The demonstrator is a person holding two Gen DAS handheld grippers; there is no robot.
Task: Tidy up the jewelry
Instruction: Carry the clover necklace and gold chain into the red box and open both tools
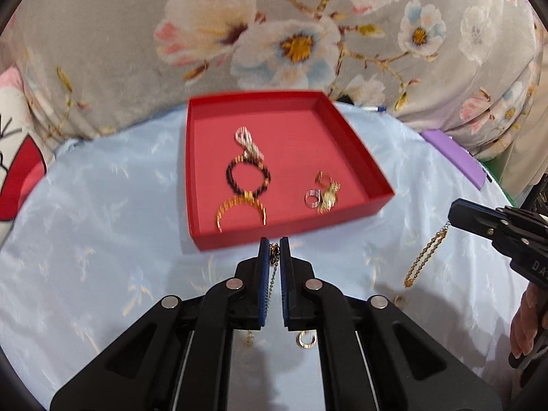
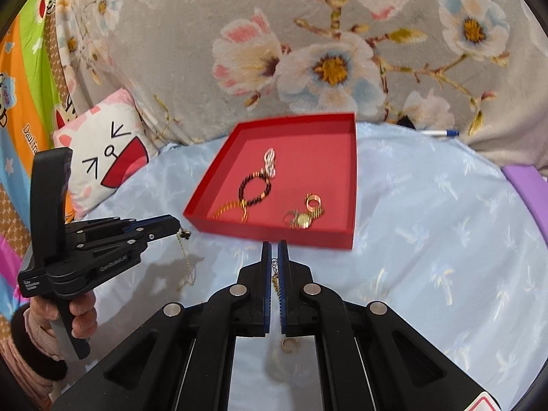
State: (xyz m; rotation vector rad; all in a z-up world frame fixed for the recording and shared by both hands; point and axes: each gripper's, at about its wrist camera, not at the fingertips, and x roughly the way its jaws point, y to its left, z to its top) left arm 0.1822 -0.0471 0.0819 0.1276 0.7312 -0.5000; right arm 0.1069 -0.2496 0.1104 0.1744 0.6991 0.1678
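Two grippers lift jewelry beside the red tray (image 1: 356, 157).
Left gripper (image 1: 274, 250) pinches a thin chain (image 1: 273, 275), right gripper (image 2: 274, 257) a gold chain (image 2: 275, 282); both look light, limp, likeliest held near an end.

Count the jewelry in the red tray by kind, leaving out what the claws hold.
Dark beaded bracelet: 1
Gold bangle: 1
Pale sparkly piece: 1
Rings: 2 (silver ring, rose-gold ring)
Tangled gold piece: 1
Total in the red tray: 6
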